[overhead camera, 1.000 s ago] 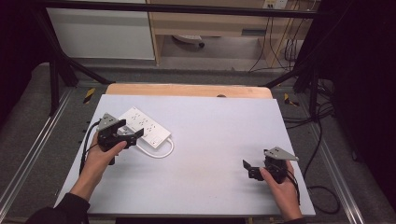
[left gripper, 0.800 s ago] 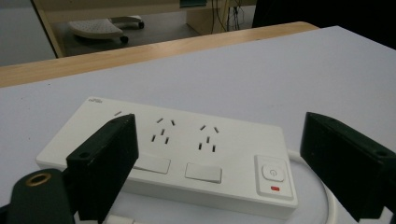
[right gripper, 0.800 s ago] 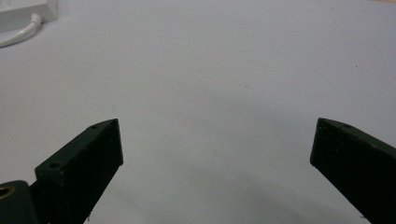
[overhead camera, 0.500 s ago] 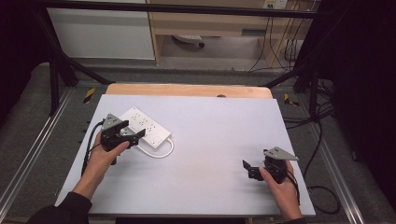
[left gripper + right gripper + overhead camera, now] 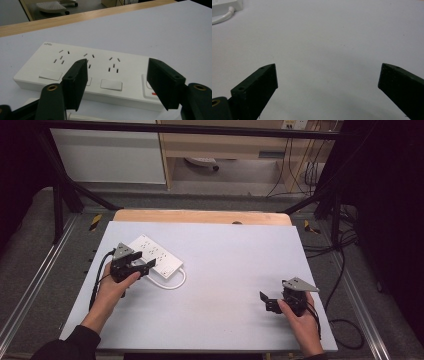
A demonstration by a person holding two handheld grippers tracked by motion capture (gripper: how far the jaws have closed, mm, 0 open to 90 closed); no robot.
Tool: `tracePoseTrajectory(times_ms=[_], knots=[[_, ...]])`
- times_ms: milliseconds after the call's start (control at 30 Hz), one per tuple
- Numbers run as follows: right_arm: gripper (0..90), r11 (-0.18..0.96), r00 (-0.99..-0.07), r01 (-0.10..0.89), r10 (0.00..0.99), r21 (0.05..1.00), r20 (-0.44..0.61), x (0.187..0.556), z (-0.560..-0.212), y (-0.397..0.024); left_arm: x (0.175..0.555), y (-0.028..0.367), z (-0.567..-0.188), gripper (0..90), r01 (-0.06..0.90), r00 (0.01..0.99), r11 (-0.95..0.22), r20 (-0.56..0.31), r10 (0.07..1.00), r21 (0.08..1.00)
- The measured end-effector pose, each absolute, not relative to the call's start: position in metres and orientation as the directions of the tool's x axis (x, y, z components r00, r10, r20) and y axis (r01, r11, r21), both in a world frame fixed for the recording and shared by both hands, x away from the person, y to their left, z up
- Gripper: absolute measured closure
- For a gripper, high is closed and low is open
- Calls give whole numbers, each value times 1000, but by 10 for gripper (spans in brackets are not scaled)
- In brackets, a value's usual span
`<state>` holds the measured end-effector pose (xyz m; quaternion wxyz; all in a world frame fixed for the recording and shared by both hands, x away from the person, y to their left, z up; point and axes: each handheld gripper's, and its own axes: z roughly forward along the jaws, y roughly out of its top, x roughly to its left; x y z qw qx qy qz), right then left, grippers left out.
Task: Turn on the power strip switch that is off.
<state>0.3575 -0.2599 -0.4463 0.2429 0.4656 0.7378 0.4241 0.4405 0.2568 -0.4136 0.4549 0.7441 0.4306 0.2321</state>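
My left gripper [image 5: 148,266] hovers at the power strip [image 5: 156,256], at ten o'clock on the table [image 5: 230,270]. Its jaws have just been closing and stand partly open, gripping nothing. My right gripper [image 5: 265,301], at four o'clock, gapes wide and empty. The strip looks rigid, light and smooth-cased; I judge a grip across its narrow sides best, clear of the cable [image 5: 172,284].
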Motion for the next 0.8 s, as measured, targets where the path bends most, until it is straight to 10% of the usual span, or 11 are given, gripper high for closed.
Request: tracePoseTrajectory(times_ms=[800], knots=[[29,206,-450,481,892,852,38,357,-446,-260,448,257,-421,523,458,510,-219,-52,859,861]])
